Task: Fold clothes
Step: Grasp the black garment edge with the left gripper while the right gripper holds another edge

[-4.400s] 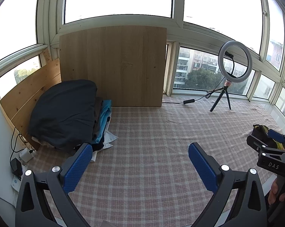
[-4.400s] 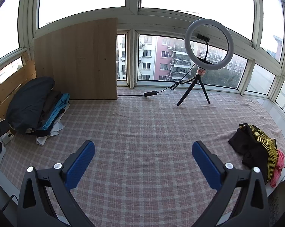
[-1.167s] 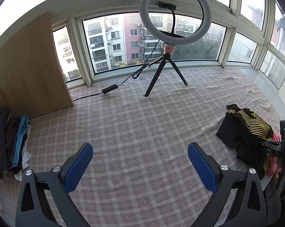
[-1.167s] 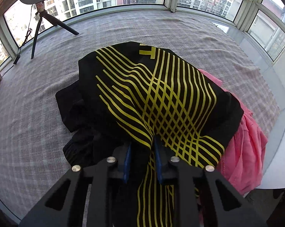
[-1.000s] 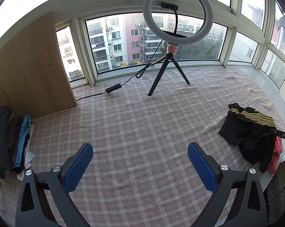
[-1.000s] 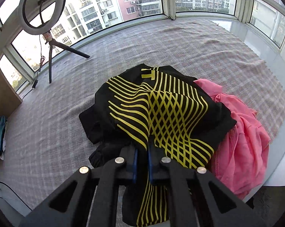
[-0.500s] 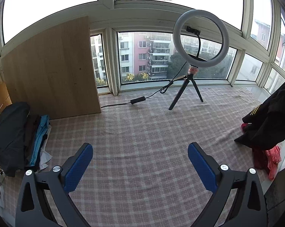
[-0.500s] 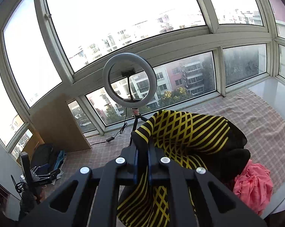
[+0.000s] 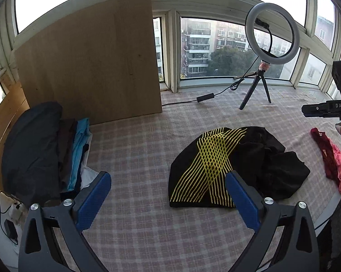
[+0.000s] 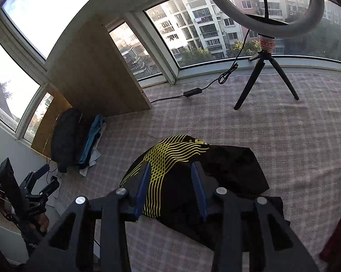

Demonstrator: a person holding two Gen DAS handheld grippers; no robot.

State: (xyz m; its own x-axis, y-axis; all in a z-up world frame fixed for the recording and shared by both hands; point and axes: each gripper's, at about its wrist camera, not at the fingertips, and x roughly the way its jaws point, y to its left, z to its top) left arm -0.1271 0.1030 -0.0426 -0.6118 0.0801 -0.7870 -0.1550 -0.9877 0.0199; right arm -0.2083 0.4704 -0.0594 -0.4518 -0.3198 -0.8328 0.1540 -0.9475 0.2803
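black shirt w/ yellow stripes [image 9: 218, 165] lies crumpled mid-way across the plaid cloth [image 9: 147, 149], touching nothing. right gripper [image 10: 170, 176] hovers over it, fingers parted, nothing held. left gripper [image 9: 168, 195] fingers spread wide, empty, near the shirt's front edge. red garment [image 9: 331, 156] at right edge. folded pile [image 9: 43, 154] at left by the wood board [image 9: 91, 68]. ring light [image 9: 271, 36] at back.

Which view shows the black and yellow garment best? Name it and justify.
Left wrist view: the black and yellow garment lies crumpled but nearly whole on the checked cloth. The right wrist view shows it partly hidden behind the right gripper fingers.
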